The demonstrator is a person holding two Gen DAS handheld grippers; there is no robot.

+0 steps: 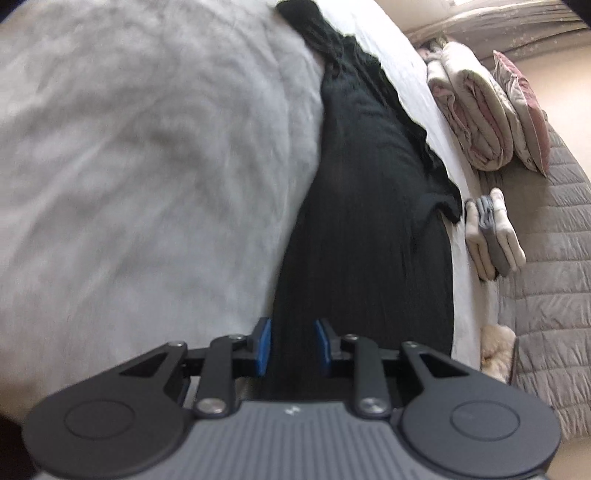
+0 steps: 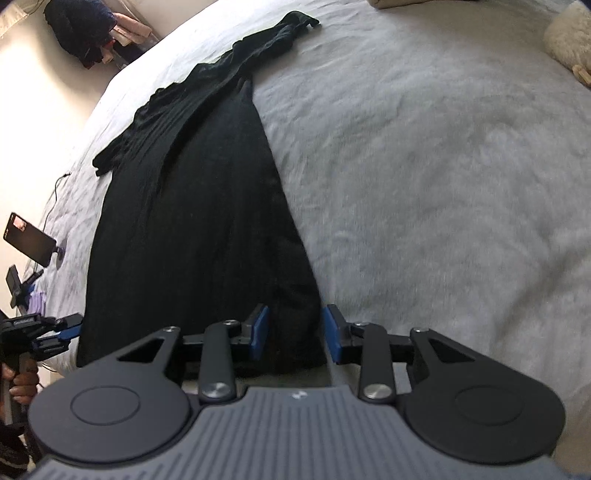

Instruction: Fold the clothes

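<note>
A long black garment (image 1: 369, 221) lies flat and stretched out on the white bed sheet (image 1: 147, 166), its sleeves folded along one side. My left gripper (image 1: 291, 347) is open low over the near hem, blue pads (image 1: 263, 347) on either side of black cloth. In the right wrist view the same garment (image 2: 192, 221) runs away from me. My right gripper (image 2: 297, 332) is open at the hem's right corner, with the cloth's edge between its fingers. The left gripper (image 2: 68, 330) shows at the hem's left corner, held by a hand (image 2: 22, 380).
Folded pink and cream quilts (image 1: 476, 110) and a pillow (image 1: 524, 107) sit on the grey quilted cover (image 1: 554, 258), with small folded items (image 1: 491, 236) nearby. A phone on a stand (image 2: 29, 238) and its cable lie at the bed's left edge. A fluffy item (image 2: 569, 33) is far right.
</note>
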